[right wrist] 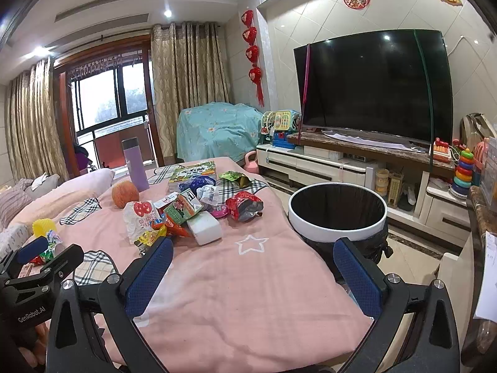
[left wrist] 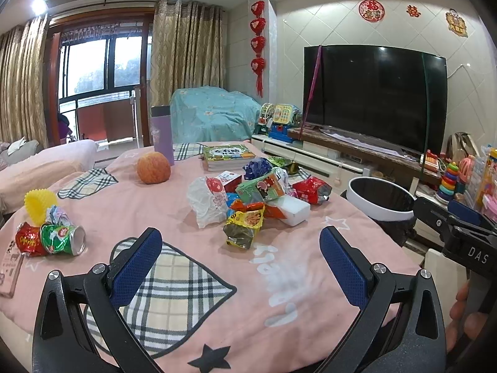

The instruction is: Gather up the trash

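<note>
A heap of trash lies mid-table on the pink cloth (left wrist: 149, 205): a white plastic bag (left wrist: 206, 200), a yellow snack wrapper (left wrist: 243, 227), a white foam block (left wrist: 293, 209), a green carton (left wrist: 261, 188) and a red foil packet (left wrist: 312, 189). Two crushed cans (left wrist: 51, 239) lie at the left. A white-rimmed bin (left wrist: 380, 199) with a black liner stands off the table's right edge; it also shows in the right wrist view (right wrist: 337, 213). My left gripper (left wrist: 240, 256) is open and empty, short of the heap. My right gripper (right wrist: 253, 272) is open and empty, between the heap (right wrist: 189, 214) and the bin.
An orange fruit (left wrist: 153, 168), a purple bottle (left wrist: 163, 133) and books (left wrist: 228, 155) stand at the table's far side. A yellow cup (left wrist: 40, 205) sits by the cans. A TV (left wrist: 372, 93) on a low cabinet and toys (left wrist: 450, 180) line the right wall.
</note>
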